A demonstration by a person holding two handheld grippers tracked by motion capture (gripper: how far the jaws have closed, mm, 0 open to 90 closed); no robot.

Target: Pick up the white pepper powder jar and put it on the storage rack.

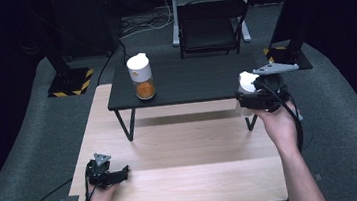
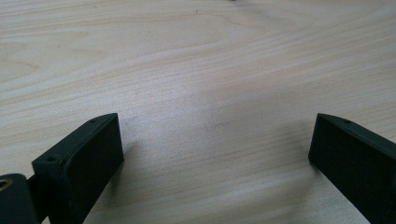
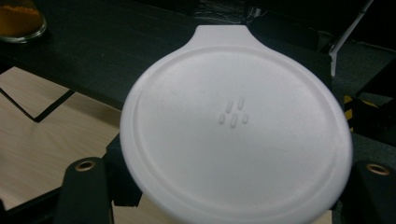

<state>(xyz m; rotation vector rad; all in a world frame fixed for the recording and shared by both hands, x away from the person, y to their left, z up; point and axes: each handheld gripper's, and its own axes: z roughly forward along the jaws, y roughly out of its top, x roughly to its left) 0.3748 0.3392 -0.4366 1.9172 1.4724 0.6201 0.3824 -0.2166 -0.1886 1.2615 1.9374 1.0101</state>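
Note:
A jar with a round white lid (image 1: 247, 82) hangs in the air at the right end of the black shelf (image 1: 189, 81), with my right gripper (image 1: 248, 99) shut on it from the near side. In the right gripper view the lid (image 3: 233, 126) faces the camera, with a black jaw at either side of it low in the picture. A second white-lidded jar (image 1: 142, 76) with orange powder in it stands on the shelf's left part. My left gripper (image 1: 116, 176) rests at the wooden table's (image 1: 189, 170) near left corner, open (image 2: 215, 154) over bare wood.
The black shelf stands on thin metal legs (image 1: 127, 123) at the far half of the table. Behind it are a black folding chair (image 1: 211, 24) and a stand base with yellow-black tape (image 1: 70, 81). Grey carpet surrounds the table.

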